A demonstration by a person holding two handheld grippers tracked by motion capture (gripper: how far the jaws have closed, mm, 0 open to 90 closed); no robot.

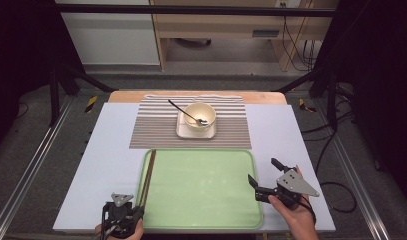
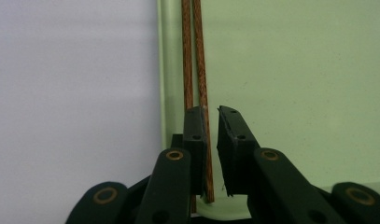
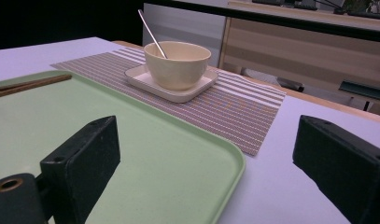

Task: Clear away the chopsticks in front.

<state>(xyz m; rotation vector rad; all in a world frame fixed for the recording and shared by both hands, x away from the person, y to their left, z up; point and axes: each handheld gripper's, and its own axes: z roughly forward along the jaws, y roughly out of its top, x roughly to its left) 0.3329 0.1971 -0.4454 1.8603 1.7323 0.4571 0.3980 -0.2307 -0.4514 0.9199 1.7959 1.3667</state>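
Note:
A pair of brown chopsticks (image 1: 148,175) lies along the left inner edge of a pale green tray (image 1: 206,187). My left gripper (image 1: 141,209) is at their near end. In the left gripper view one of the chopsticks (image 2: 199,56) runs between the nearly closed jaws of my left gripper (image 2: 213,109); it lies against the left pad, and a slim gap stays to the right pad. My right gripper (image 1: 262,170) hovers open over the tray's right rim. In the right gripper view its wide-set jaws (image 3: 206,135) hold nothing above the tray (image 3: 131,154).
Beyond the tray, a striped placemat (image 1: 156,125) carries a cream bowl (image 1: 200,116) on a square plate (image 1: 183,131), with a spoon (image 1: 183,111) leaning in it. The pale table top (image 1: 101,150) shows on both sides of the tray.

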